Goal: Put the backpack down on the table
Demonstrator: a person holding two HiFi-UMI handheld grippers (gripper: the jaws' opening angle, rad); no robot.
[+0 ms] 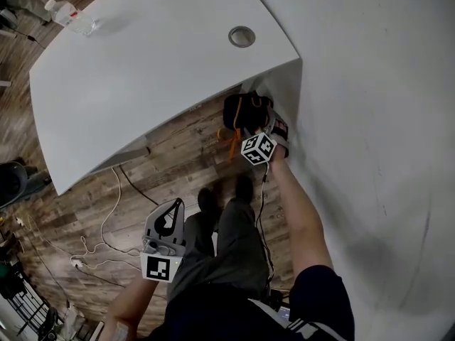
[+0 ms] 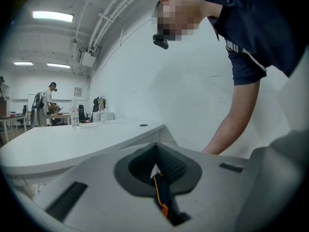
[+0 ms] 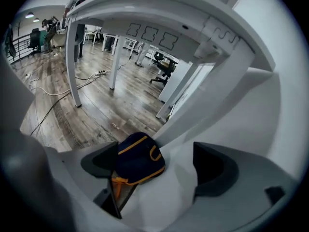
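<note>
A dark navy backpack with orange trim sits on the wooden floor, under the corner of the white table and against the wall. My right gripper reaches down to it. In the right gripper view its jaws stand wide open, and the backpack shows between them, closer to the left pad; no pad presses on it. My left gripper hangs lower left over the floor, away from the backpack. Its jaws meet at the tips, with nothing held.
A water bottle and a round cable hole are on the tabletop. White cables trail over the floor at left. The white wall runs close on the right. Table legs stand beyond the backpack.
</note>
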